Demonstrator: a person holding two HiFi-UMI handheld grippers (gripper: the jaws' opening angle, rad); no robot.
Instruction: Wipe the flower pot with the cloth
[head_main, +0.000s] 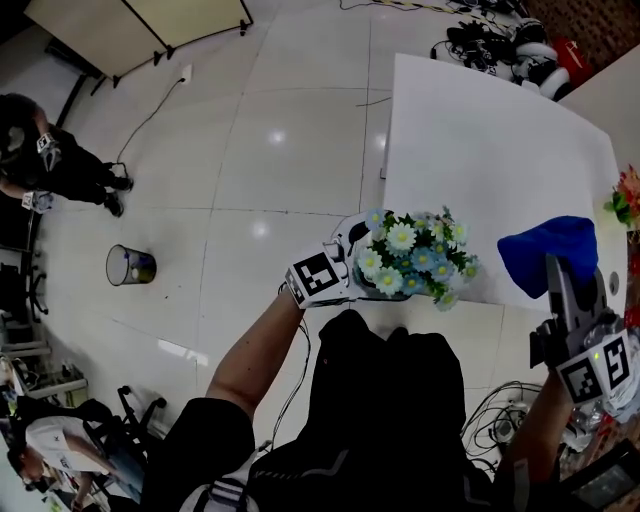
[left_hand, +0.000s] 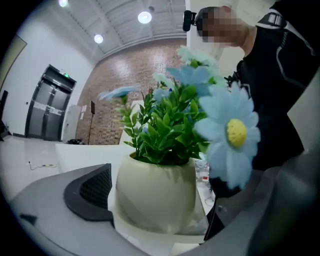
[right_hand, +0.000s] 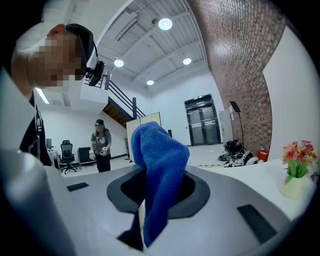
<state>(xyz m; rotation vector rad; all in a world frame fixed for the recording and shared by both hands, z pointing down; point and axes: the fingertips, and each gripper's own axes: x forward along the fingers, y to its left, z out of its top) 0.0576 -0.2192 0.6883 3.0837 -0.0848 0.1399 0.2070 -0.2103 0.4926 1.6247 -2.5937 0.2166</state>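
The white table (head_main: 500, 140) fills the right side. At its near edge, the flower pot (left_hand: 157, 192), packed with blue and white flowers (head_main: 412, 255), sits clamped between the left gripper's (head_main: 350, 265) jaws. Over to the right, the blue cloth (right_hand: 160, 165) stands pinched in the right gripper's (head_main: 570, 300) closed jaws, apart from the pot.

The flower pot (left_hand: 155, 197) has a smooth, matt cream surface, and its leaves and pale blue petals have the even, slightly stiff look of imitation plastic or fabric. The cloth (right_hand: 160, 160) is bright blue with a nubby, towel-like pile, pinched in the right gripper (right_hand: 145, 220), whose jaws are smooth matt grey plastic with black inset pads. The bench (head_main: 500, 140) is plain matt white, while the floor (head_main: 280, 180) tiles are glossy and mirror the lights.
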